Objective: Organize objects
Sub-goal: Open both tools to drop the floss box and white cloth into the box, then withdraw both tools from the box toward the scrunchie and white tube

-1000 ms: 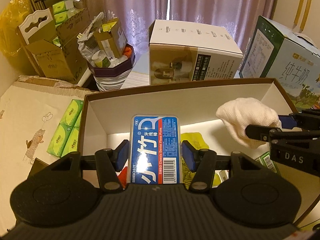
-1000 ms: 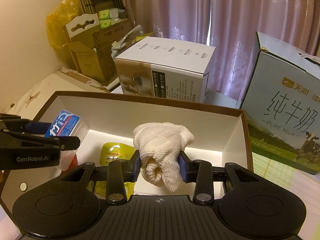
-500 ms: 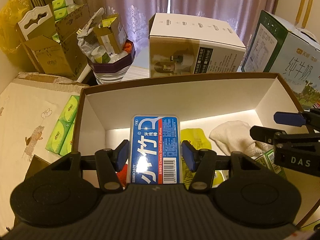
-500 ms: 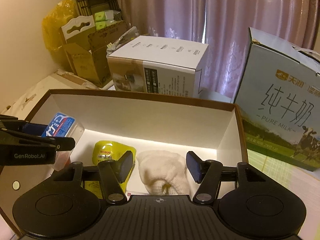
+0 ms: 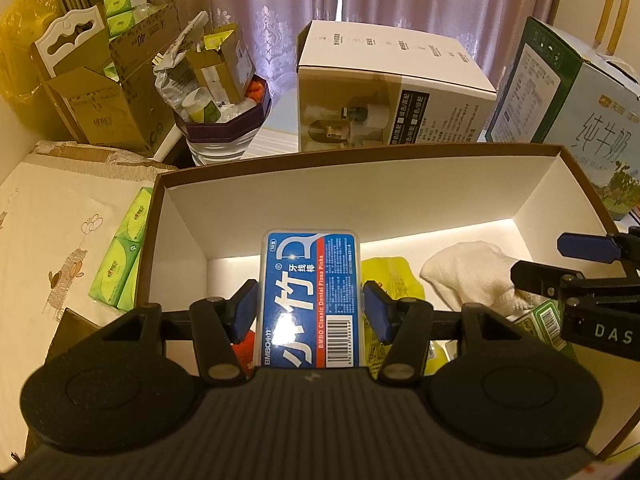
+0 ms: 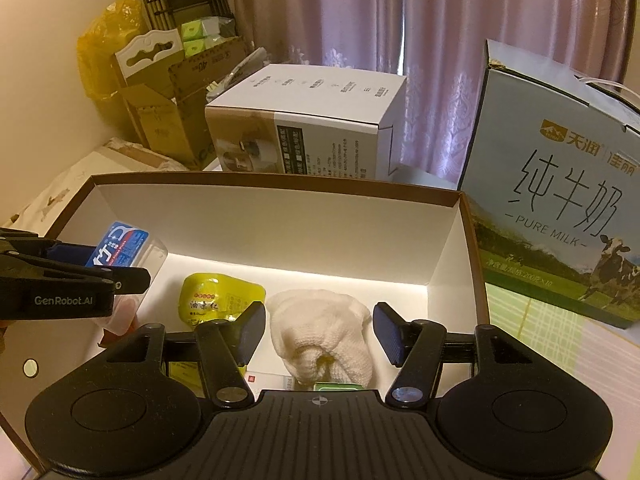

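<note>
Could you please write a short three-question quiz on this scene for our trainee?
1. True or false: the left gripper grips the floss box.
2. Where does the cloth lie? A) in the tray B) on the milk carton C) in the right gripper's grip
3. Fill in: the right gripper is ____.

Key: 1 true; 2 A; 3 open.
</note>
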The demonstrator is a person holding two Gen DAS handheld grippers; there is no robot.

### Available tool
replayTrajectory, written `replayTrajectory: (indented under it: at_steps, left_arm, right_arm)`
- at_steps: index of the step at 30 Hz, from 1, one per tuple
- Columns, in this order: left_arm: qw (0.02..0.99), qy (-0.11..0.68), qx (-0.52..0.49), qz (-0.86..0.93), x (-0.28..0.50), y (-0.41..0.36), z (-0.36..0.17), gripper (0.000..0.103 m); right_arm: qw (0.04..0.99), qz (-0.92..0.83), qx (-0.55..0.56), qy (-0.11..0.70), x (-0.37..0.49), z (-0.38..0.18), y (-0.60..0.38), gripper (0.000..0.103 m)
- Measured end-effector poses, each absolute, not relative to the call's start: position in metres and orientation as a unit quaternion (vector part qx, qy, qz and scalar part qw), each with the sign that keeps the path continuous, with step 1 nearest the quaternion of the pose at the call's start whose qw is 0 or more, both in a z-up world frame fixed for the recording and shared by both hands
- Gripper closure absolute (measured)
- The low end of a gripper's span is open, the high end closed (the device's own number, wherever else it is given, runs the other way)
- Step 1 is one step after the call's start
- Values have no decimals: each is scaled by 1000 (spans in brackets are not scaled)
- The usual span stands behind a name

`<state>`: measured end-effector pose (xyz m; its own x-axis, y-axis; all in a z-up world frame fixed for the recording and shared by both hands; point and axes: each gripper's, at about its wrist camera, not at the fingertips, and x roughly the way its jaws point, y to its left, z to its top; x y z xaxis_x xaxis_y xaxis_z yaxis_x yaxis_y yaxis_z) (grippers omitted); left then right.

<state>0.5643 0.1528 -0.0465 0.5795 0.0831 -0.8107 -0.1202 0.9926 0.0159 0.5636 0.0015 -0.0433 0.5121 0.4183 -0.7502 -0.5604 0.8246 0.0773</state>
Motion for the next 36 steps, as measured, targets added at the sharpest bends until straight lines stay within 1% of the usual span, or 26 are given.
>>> replayTrajectory:
  at_steps: [8, 9, 10, 11, 23, 36]
  left_arm:
    - [892, 447, -22, 62, 573, 154, -49, 50]
    - [893, 445, -24, 65, 575, 156, -51, 48]
    - [892, 446, -27, 67, 576, 158, -53, 39]
    - [891, 447, -30, 73, 577, 160, -55, 36]
    - [884, 462, -35, 57, 557, 161, -52, 35]
    - [895, 444, -38, 39, 519, 151, -18, 30]
  right_arm:
    - [866, 281, -89, 404, 563, -41, 0, 46]
    - [866, 281, -89, 404, 563, -41, 0, 45]
    - [865, 282, -91, 405, 562, -41, 0, 45]
    - [865, 283, -91, 405, 561, -40, -1, 45]
    - [864, 287, -83, 404, 541, -32, -13, 40]
    - [871, 292, -37, 392, 507, -5, -36, 37]
